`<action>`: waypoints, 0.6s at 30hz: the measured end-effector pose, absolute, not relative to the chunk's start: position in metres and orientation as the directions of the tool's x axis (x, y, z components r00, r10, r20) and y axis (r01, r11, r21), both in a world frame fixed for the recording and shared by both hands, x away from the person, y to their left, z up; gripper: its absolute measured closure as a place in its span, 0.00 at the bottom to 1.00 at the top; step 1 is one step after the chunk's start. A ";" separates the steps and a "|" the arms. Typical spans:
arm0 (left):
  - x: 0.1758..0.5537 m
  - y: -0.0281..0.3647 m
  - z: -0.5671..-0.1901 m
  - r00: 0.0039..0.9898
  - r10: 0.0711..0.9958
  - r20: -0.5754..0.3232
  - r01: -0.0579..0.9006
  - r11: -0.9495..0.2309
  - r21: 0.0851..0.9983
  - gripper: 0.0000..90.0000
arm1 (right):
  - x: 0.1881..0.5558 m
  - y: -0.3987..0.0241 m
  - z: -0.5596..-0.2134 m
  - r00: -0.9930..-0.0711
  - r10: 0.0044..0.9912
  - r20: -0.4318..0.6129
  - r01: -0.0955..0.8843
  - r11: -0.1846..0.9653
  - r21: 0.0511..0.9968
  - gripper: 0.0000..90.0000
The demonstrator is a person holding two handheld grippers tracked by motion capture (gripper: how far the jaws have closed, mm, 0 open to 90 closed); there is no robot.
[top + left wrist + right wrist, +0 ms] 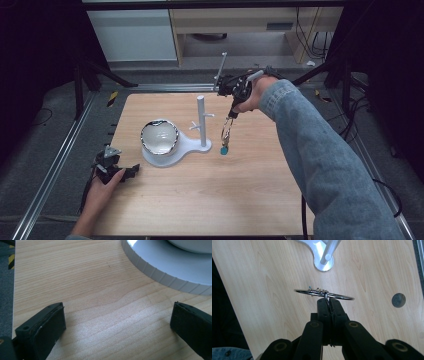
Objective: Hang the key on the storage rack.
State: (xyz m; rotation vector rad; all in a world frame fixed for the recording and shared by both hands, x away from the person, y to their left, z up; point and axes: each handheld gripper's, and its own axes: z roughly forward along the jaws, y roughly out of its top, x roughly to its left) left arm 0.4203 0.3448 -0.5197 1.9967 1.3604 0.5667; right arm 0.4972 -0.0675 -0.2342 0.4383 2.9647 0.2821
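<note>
Metal ring with a small teal charm at its lower end hangs from the right claw, whose jaws are pressed together on the ring's top edge. In the high view the ring hangs upright, its long axis vertical, above the table and just to the right of the white stand's post. The nearest peg juts from that post toward the ring, so the coming move likely turns on this one relation: the peg lies to the left of the claw, roughly level with the ring's top, and the ring's opening must face the peg's tip. The right hand is much the nearer; the left claw rests low at the table's near-left edge, well apart from the post.

The right gripper view looks straight down, showing the ring edge-on as a thin line across the pinching jaws, with the post foreshortened ahead. The left gripper view shows its own jaws spread wide with nothing between them, and the ribbed rim of the stand's base ahead. The shiny bowl on that base is clear in the high view.
</note>
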 end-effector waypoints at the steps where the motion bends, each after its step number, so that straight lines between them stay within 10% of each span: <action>1: 0.420 0.345 -0.520 0.368 0.930 -0.007 0.649 -0.252 0.717 0.00 | 0.498 -0.066 -0.234 -0.950 0.296 -0.099 0.272 0.941 0.203 0.98; 18: 0.420 0.345 -0.520 0.369 0.929 -0.007 0.650 -0.252 0.717 0.00 | 0.504 -0.042 -0.227 -0.955 0.278 -0.106 0.252 0.945 0.208 0.98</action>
